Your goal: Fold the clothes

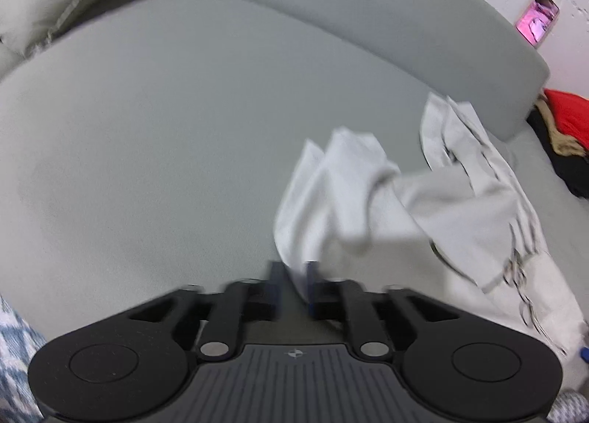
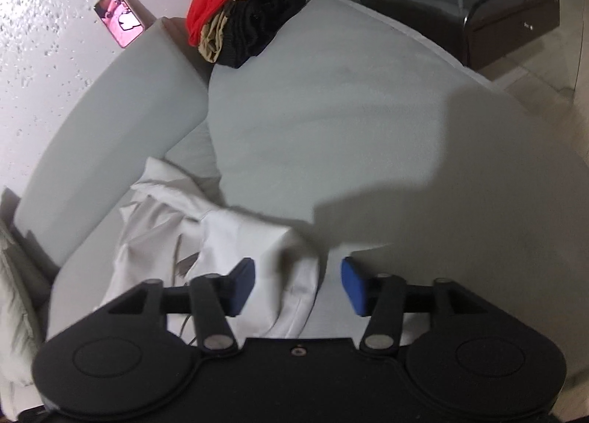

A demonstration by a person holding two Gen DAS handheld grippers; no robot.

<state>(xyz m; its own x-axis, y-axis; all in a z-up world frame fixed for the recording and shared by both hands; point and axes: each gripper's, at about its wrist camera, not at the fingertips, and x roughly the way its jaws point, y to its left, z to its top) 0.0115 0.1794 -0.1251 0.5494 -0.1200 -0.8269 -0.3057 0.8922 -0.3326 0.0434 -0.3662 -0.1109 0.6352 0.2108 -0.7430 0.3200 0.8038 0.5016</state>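
1. My left gripper (image 1: 292,277) stands narrowly parted above the grey sofa cushion (image 1: 165,121), a corner of the white garment (image 1: 349,187) lying loosely between its fingers; motion blur hides whether the pads touch the cloth.
2. The white garment lies rumpled across the cushion, trailing toward the backrest (image 1: 386,7).
3. My right gripper (image 2: 298,285) hangs open about halfway, blue pads (image 2: 352,285) clear of the cloth, a fold of the garment between them.
4. A phone (image 2: 119,16) leans on the wall above the backrest.
5. A pile of red, tan and black clothes (image 2: 243,7) sits at the sofa's far end.
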